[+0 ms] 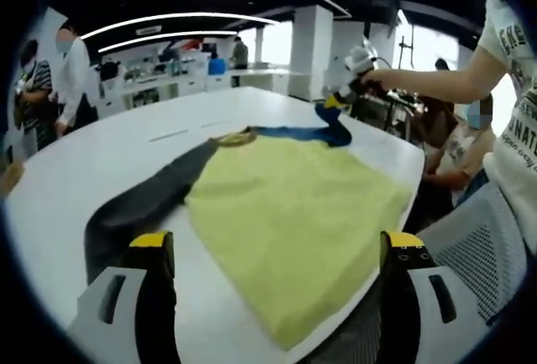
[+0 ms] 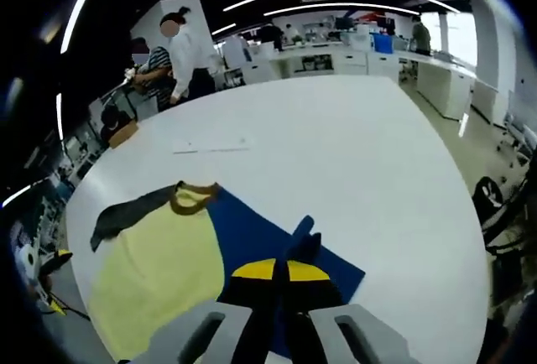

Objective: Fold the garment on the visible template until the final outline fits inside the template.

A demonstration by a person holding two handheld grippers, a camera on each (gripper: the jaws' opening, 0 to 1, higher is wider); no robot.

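Left gripper (image 1: 273,251): your jaws stand wide apart, holding nothing, hovering over the near edge of the shirt
Right gripper (image 2: 281,273): your jaws are pressed together on a raised fold of the blue sleeve (image 2: 300,238)
Shirt (image 1: 294,209): one, yellow body with a brown collar (image 1: 236,137), lying flat on the white table (image 1: 101,163)
Sleeves: two, a dark grey sleeve (image 1: 147,200) spread flat on the table, the blue one lifted where you grip it
Template: you cannot tell it apart from the tabletop
Paper sheets (image 2: 211,144): flat on the table beyond the shirt, well apart
People: several standing at the far benches
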